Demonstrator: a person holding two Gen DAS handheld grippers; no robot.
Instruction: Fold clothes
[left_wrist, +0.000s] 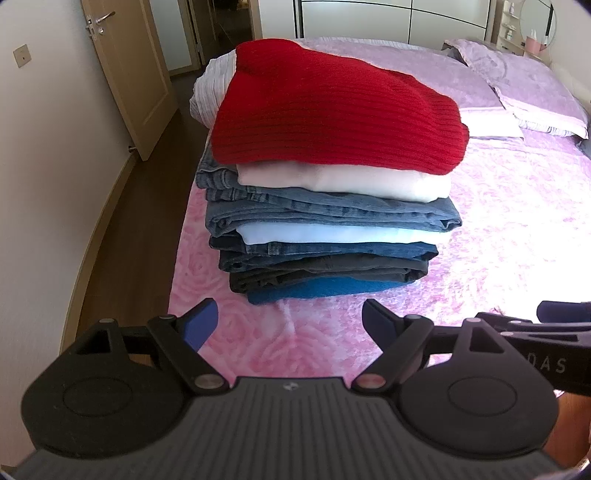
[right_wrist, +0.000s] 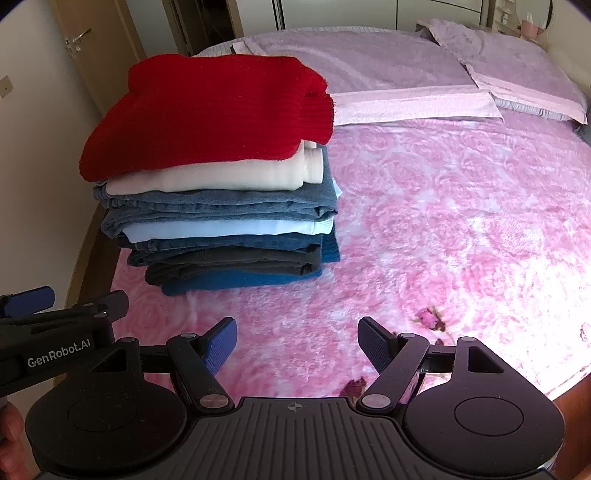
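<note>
Ribbed black plastic forms the body of each tool nearest the lens. Ahead of it, the left gripper (left_wrist: 288, 323) has its blue ridged pads spread wide with nothing between them. The right gripper (right_wrist: 297, 341) is spread just as wide and also holds nothing. Both hover above a fluffy pink blanket (right_wrist: 424, 221) with a raised rose pattern that covers the bed. A neat stack of folded clothes (left_wrist: 325, 206) sits on the blanket near the bed's left edge, well ahead of both tools. A chunky ribbed red sweater (left_wrist: 332, 114) tops it, over a soft cream top (left_wrist: 351, 182), faded blue jeans (left_wrist: 332, 210), a smooth pale blue piece, darker denim, grey trousers and a bright blue layer at the bottom. Lilac plush pillows (right_wrist: 517, 70) lie at the far end.
</note>
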